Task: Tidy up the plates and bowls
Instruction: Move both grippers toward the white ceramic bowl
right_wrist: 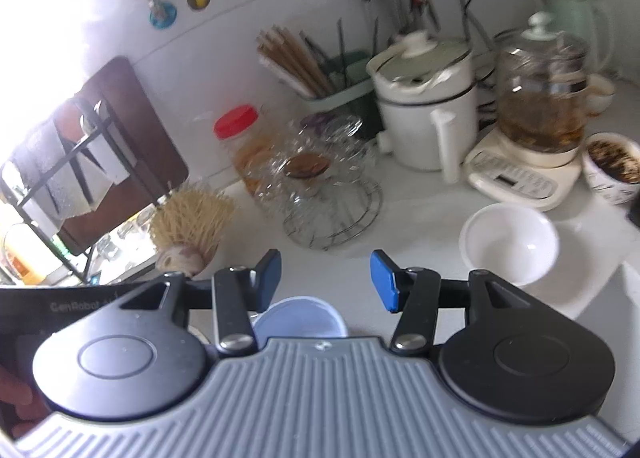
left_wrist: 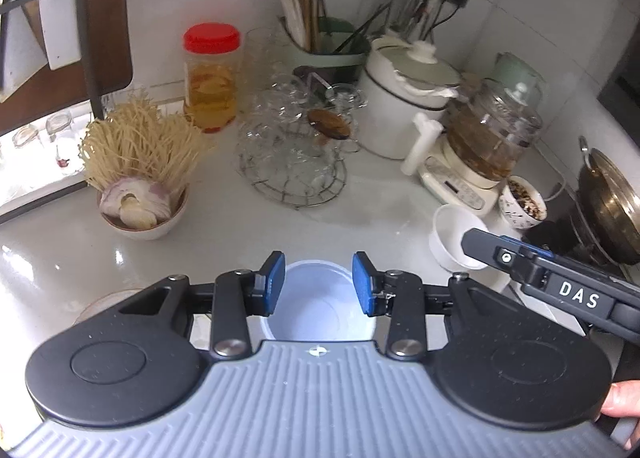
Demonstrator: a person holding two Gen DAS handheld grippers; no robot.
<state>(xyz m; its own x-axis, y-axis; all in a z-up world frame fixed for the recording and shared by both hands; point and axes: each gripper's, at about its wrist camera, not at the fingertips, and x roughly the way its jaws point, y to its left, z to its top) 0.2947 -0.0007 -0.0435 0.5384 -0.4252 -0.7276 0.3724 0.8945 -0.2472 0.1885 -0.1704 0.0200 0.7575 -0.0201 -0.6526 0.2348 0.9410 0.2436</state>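
A pale blue-white bowl [left_wrist: 320,310] stands on the white counter [left_wrist: 248,225] just below my left gripper [left_wrist: 320,285]. Its blue pads [left_wrist: 276,286] hang apart above the bowl's rim and do not touch it, so the gripper is open and empty. The same bowl [right_wrist: 300,320] shows low in the right wrist view, behind my right gripper [right_wrist: 327,280], which is also open with nothing between its fingers. A second white bowl [right_wrist: 508,244] sits on the counter to the right. In the left wrist view, one finger of the right gripper [left_wrist: 476,242] reaches in front of this bowl [left_wrist: 450,238].
A bowl of dry noodles and onion [left_wrist: 140,213] stands at the left, with a red-lidded jar [left_wrist: 212,77] and a wire rack of glass cups [left_wrist: 292,153] behind. A white pot [left_wrist: 400,97], glass kettle [left_wrist: 488,137], tea-leaf cup [left_wrist: 522,205] and wok [left_wrist: 612,201] crowd the right.
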